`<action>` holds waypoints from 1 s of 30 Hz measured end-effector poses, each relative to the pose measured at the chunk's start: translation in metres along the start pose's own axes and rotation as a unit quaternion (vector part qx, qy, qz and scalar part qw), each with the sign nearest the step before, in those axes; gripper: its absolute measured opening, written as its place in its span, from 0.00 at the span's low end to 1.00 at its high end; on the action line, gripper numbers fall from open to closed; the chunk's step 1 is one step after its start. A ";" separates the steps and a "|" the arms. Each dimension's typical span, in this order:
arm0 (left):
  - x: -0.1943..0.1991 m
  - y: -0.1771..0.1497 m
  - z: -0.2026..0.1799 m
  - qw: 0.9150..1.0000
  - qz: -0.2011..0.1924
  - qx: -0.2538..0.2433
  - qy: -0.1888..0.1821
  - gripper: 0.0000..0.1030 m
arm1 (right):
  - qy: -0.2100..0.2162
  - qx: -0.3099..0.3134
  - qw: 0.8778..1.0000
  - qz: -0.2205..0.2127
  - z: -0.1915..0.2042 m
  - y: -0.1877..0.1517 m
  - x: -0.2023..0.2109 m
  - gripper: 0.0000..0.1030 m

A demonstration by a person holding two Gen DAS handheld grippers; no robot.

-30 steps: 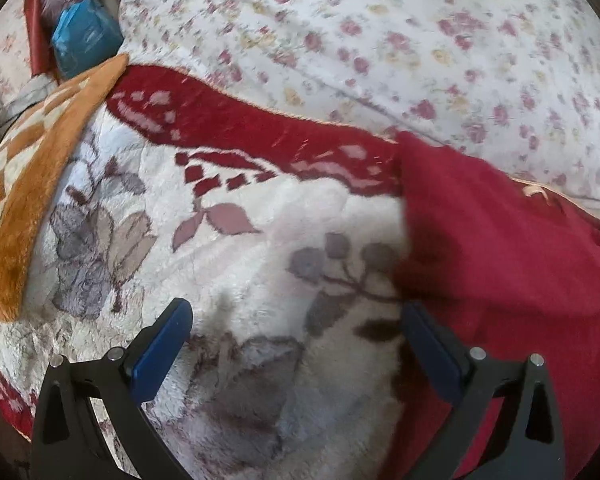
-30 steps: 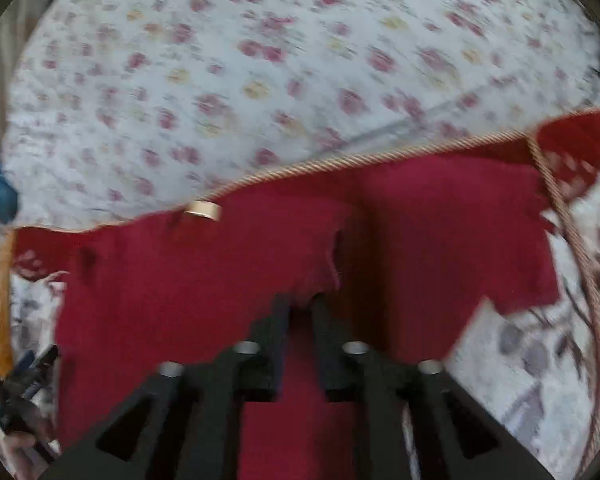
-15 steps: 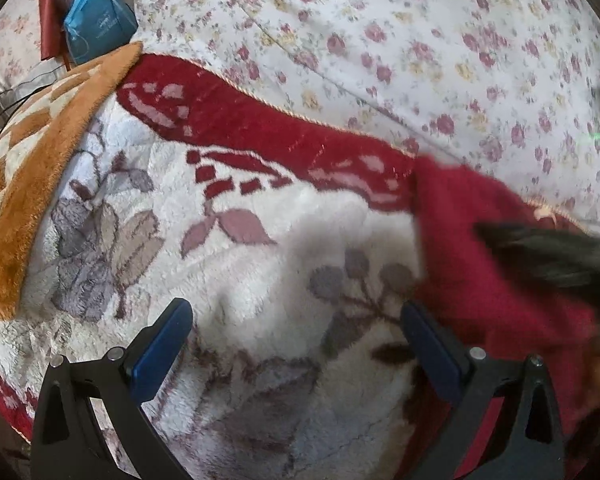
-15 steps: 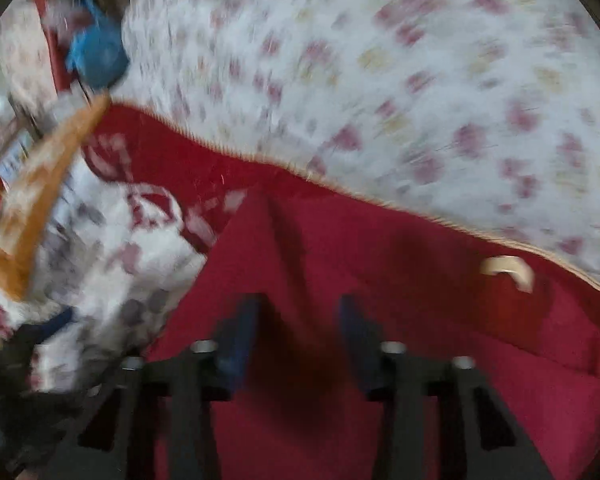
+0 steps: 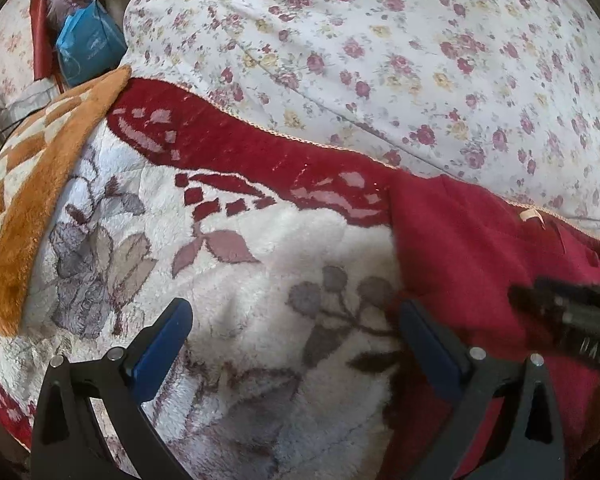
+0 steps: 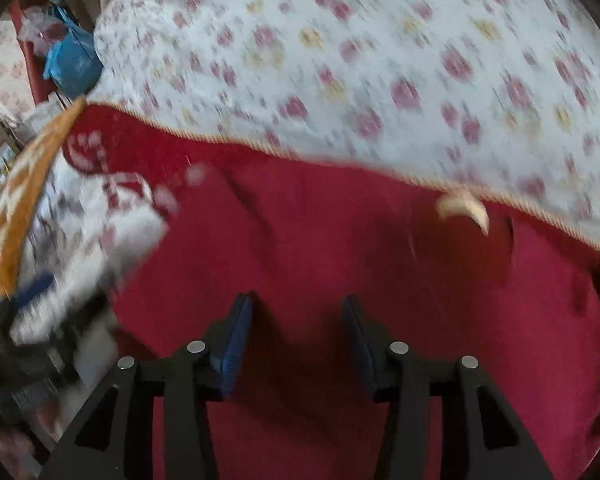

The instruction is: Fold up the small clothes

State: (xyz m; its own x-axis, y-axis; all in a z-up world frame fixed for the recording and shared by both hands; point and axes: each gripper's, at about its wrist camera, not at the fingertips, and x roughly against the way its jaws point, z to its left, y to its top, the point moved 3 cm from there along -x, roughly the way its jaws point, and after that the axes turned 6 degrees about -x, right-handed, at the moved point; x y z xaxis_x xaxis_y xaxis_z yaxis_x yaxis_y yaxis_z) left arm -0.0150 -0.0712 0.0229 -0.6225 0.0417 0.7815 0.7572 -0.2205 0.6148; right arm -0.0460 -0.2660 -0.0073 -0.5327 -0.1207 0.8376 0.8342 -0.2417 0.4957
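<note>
A dark red garment (image 6: 340, 248) is seen spread on a plush blanket (image 5: 236, 280) patterned in white, grey and red, which covers a bed. In the right wrist view the cloth fills the frame from 9 o'clock round to 3 o'clock, and its long axis is judged to run roughly left to right. A pale neck label (image 6: 462, 208) is noted at the far edge, towards 1 o'clock, just beside the blanket's corded border; the view is blurred, so finer folds cannot be read.

The right gripper (image 6: 298, 340) is held directly over the garment, blue-padded fingers (image 6: 236, 340) parted, with nothing pinched between them. Red cloth lies under and ahead of both, at 12 o'clock. Contact with the fabric cannot be told.

In the left wrist view the left gripper (image 5: 296, 344) is held with fingers spread wide and empty over bare blanket. The garment's near side edge (image 5: 396, 248) is placed at 2 to 3 o'clock, the right-hand finger lying just beside or upon it. The right tool is seen dark and blurred at 3 o'clock above the cloth.

The right gripper is judged nearer the work. The left would need shifting towards 3 o'clock before an edge could be taken.

Beyond, a floral sheet (image 5: 420, 60) is recorded from 11 to 2 o'clock, an orange checked blanket (image 5: 28, 208) at 9 o'clock, and a blue bag (image 5: 88, 48) at 10 o'clock.
</note>
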 end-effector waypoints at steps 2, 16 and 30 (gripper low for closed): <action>0.003 -0.001 -0.003 1.000 -0.003 -0.008 0.000 1.00 | 0.000 0.005 1.000 -0.010 -0.004 -0.007 0.008 0.50; 0.023 0.018 -0.051 0.996 -0.002 -0.059 -0.063 1.00 | -0.114 -0.178 0.973 -0.089 -0.171 -0.017 0.120 0.56; -0.027 0.006 -0.056 0.997 0.045 -0.045 -0.051 1.00 | -0.098 -0.194 0.973 -0.074 -0.211 -0.023 0.121 0.61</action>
State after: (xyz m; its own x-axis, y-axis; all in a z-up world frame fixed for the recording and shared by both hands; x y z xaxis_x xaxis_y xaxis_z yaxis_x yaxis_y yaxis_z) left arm -0.0051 -0.1285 -0.0008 -0.5260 0.1166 0.8424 0.7852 -0.3139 0.5337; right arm -0.1597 -0.4784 0.0341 -0.5739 0.1202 0.8100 0.6137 -0.5918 0.5227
